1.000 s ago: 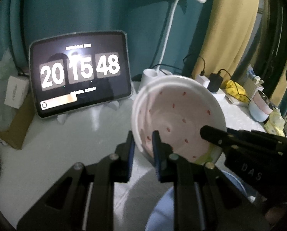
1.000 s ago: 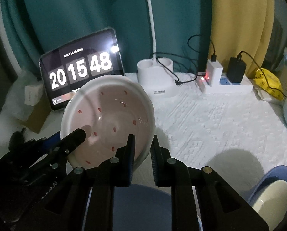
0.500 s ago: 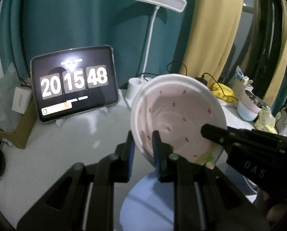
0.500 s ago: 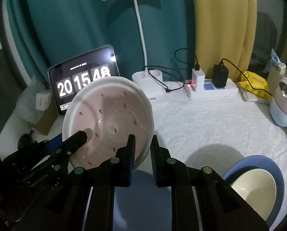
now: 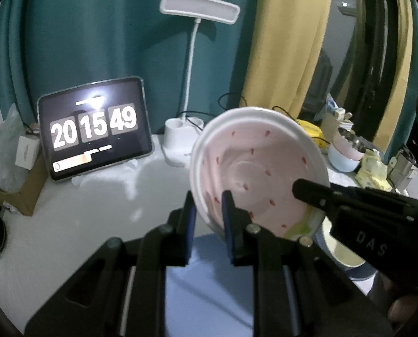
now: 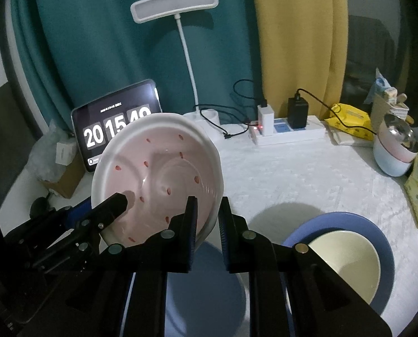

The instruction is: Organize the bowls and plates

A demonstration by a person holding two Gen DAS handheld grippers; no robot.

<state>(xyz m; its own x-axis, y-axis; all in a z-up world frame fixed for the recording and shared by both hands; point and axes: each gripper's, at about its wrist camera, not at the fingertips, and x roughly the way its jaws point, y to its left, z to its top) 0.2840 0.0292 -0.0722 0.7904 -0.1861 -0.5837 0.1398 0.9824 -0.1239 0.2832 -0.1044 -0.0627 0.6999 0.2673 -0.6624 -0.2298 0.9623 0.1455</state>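
A pink bowl with red specks (image 5: 259, 168) (image 6: 158, 168) hangs tilted in the air, held from both sides. My left gripper (image 5: 207, 205) is shut on its left rim. On the opposite rim my right gripper (image 6: 207, 207) is shut too. Each view shows the other gripper's fingers: the right one's (image 5: 307, 191) and the left one's (image 6: 119, 200), reaching into the bowl. Below the bowl a blue plate (image 5: 209, 266) (image 6: 203, 280) lies on the white table. Further right, a cream bowl (image 6: 343, 258) sits in a second blue plate (image 6: 377, 241).
A tablet showing a clock (image 5: 96, 129) leans at the back left beside a cardboard box (image 5: 21, 191). A white desk lamp (image 6: 181, 42), a power strip with chargers (image 6: 287, 132), a yellow packet (image 6: 349, 118) and stacked pastel bowls (image 6: 391, 154) line the back and right.
Both grippers have risen and drawn back together with the pink bowl in them. More of the blue plate beneath and of the lamp now shows. The clock has ticked on.
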